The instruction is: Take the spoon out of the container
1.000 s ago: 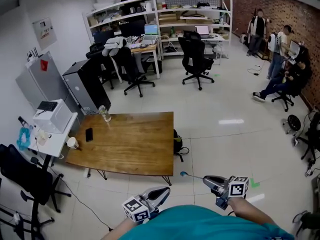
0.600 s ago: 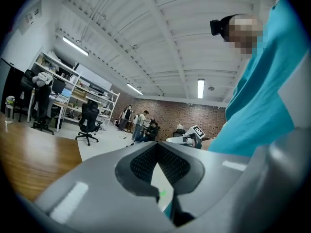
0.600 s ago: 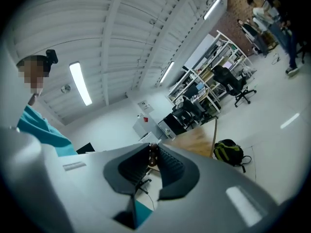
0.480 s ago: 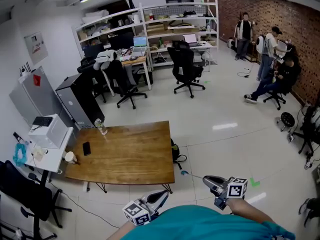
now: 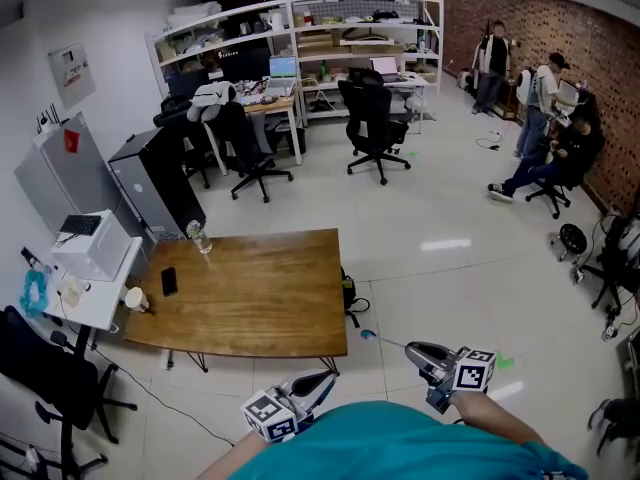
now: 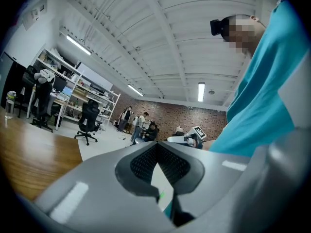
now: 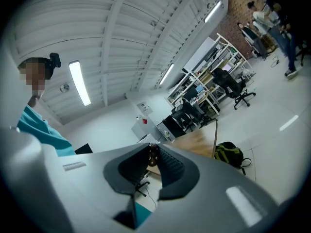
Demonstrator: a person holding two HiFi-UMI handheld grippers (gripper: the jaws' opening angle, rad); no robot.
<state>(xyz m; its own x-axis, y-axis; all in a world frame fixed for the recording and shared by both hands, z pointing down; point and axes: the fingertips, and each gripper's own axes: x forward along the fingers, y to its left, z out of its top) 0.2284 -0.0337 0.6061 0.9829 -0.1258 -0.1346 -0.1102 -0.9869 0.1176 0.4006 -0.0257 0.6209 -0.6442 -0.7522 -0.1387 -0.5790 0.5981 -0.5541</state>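
My right gripper (image 5: 411, 349) is shut on the thin handle of a spoon (image 5: 376, 340), whose small blue bowl points left over the floor near the table's corner. In the right gripper view, the brown handle end (image 7: 152, 152) sits pinched between the jaw tips of that gripper (image 7: 153, 147). My left gripper (image 5: 327, 379) is held low in front of the teal shirt, shut with nothing in it. Its closed tips meet in the left gripper view (image 6: 156, 144). I see no container near either gripper.
A wooden table (image 5: 260, 298) stands ahead on the tiled floor with a bottle (image 5: 197, 235), a phone (image 5: 168, 281) and a cup (image 5: 133, 297) nearby. A backpack (image 5: 348, 290) lies by its right edge. Office chairs, shelves and several people are farther back.
The head view has shifted a little, so the table sits slightly lower and more to the left. Both grippers keep their places and the spoon stays in the right one.
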